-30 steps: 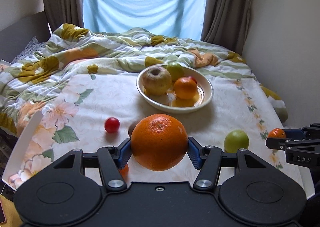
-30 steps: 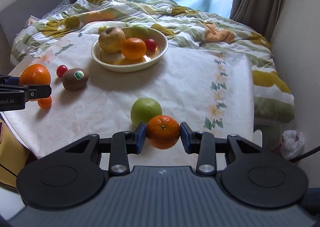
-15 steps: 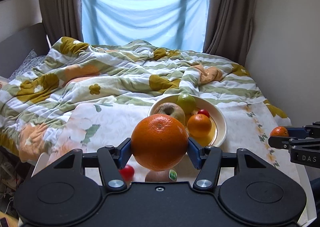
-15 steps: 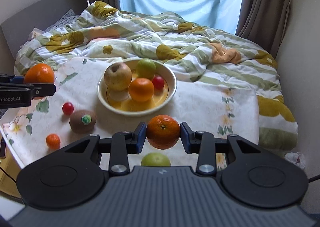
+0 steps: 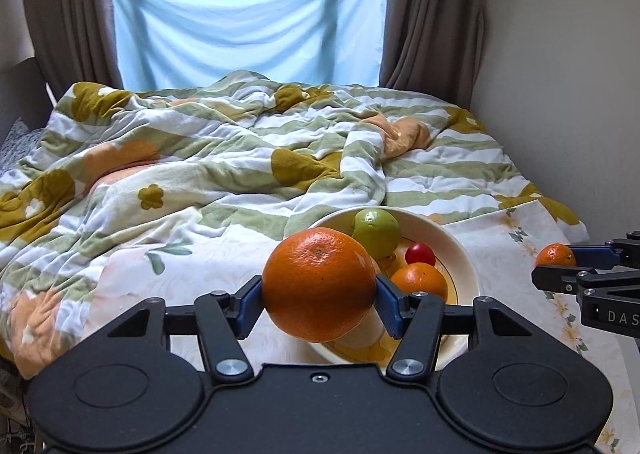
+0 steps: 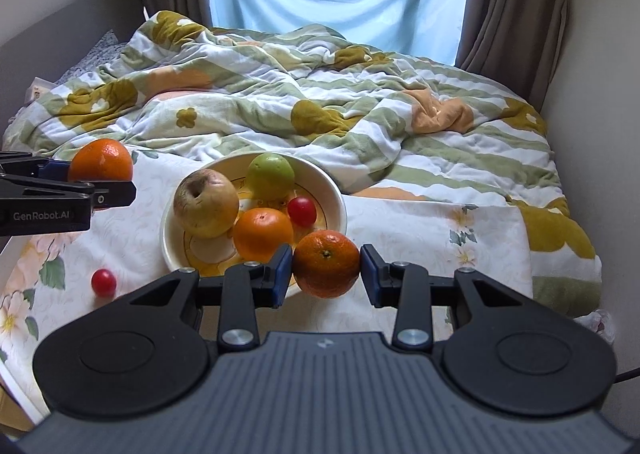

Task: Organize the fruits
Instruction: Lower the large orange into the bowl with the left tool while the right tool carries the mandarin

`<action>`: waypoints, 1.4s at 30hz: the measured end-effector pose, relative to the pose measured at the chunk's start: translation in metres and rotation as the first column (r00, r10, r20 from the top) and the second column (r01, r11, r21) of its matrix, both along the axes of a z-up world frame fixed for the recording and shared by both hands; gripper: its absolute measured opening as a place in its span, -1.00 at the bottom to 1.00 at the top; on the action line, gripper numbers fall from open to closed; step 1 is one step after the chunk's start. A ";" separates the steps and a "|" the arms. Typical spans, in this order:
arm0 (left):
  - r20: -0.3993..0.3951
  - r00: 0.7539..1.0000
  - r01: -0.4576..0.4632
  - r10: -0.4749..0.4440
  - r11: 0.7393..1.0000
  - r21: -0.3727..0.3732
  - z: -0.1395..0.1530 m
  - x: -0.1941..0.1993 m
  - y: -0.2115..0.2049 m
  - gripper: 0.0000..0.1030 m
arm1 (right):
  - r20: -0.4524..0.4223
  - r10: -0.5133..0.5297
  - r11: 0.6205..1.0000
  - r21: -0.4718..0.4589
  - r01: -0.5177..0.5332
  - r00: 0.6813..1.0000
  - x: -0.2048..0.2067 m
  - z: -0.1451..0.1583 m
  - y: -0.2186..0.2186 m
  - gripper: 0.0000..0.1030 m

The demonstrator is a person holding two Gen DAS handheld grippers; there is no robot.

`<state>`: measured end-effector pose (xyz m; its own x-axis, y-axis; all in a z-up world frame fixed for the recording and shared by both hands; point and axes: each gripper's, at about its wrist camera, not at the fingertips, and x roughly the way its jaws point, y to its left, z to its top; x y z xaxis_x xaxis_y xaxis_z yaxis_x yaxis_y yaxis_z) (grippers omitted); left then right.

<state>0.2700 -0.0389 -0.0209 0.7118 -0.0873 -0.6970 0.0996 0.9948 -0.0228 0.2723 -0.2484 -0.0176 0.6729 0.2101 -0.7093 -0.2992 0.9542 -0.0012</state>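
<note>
My left gripper [image 5: 319, 294] is shut on a large orange [image 5: 319, 284], held in the air just in front of the cream bowl [image 5: 460, 254]. My right gripper [image 6: 326, 274] is shut on a small mandarin [image 6: 326, 263] at the near rim of the bowl [image 6: 338, 198]. The bowl holds a brownish apple [image 6: 206, 203], a green fruit [image 6: 270, 176], an orange [image 6: 263, 233] and a red tomato [image 6: 301, 211]. In the right wrist view, the left gripper [image 6: 100, 178] and its orange [image 6: 101, 165] hang left of the bowl.
A loose red tomato [image 6: 104, 282] lies on the floral cloth [image 6: 420, 222] left of the bowl. A rumpled striped quilt [image 5: 240, 158] covers the bed behind. A wall [image 5: 560, 74] runs close along the right, and curtains [image 5: 248, 22] hang at the back.
Both grippers have moved forward to the bowl with their fruit still gripped. The kiwi, the loose green fruit and the small orange on the cloth have dropped out of view.
</note>
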 end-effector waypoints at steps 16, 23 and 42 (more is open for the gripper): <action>-0.030 0.995 0.096 -0.096 0.995 -0.007 -0.029 0.087 -0.005 0.21 | -0.052 -0.089 0.996 -0.006 0.088 0.995 0.058 -0.025 0.008 0.01; -0.075 0.990 0.115 -0.116 0.993 -0.017 -0.046 0.111 -0.003 0.21 | -0.065 -0.112 0.994 -0.004 0.112 0.992 0.074 -0.033 0.009 0.01; -0.031 0.994 0.102 -0.102 0.995 -0.003 -0.030 0.089 0.004 0.81 | -0.086 -0.110 0.994 0.001 0.111 0.990 0.084 -0.039 0.014 0.01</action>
<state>0.3587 -0.0351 -0.0512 0.6771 -0.1592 -0.7185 0.1997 0.9794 -0.0288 0.3563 -0.2340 -0.0562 0.6290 0.1420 -0.7644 -0.1908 0.9813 0.0252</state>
